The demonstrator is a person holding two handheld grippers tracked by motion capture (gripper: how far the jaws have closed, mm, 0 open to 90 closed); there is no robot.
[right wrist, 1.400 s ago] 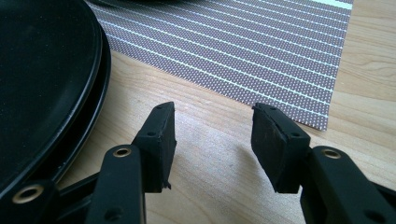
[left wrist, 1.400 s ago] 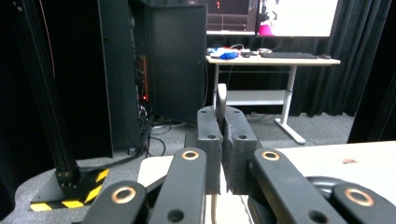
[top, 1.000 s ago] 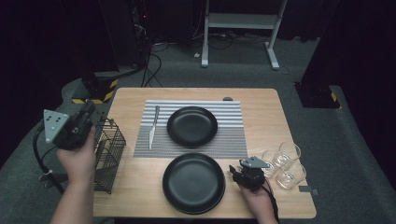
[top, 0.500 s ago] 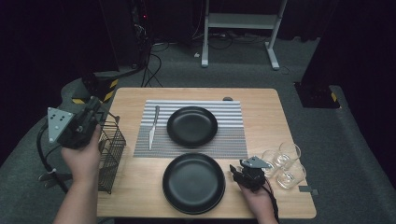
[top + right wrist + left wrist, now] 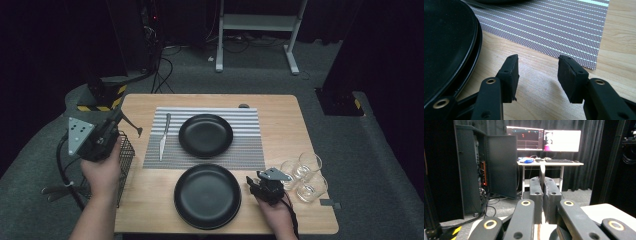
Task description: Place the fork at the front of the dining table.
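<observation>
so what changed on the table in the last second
The left gripper, shut on a thin utensil, drifted right over the wire basket toward the table. The right gripper kept its place beside the near plate, jaws apart, nothing between them. Knife, far plate and glasses unmoved.

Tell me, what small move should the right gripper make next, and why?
Probably slide the right gripper sideways to the near black plate: its fingers stand open and empty over bare table, beside the plate's rim, not around it.

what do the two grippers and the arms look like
Both grippers are black with two black jaws and brass-ringed holes. The left gripper and the right gripper each carry a grey three-cornered plate and trail a black cable. Forearms are bare, no sleeves.
</observation>
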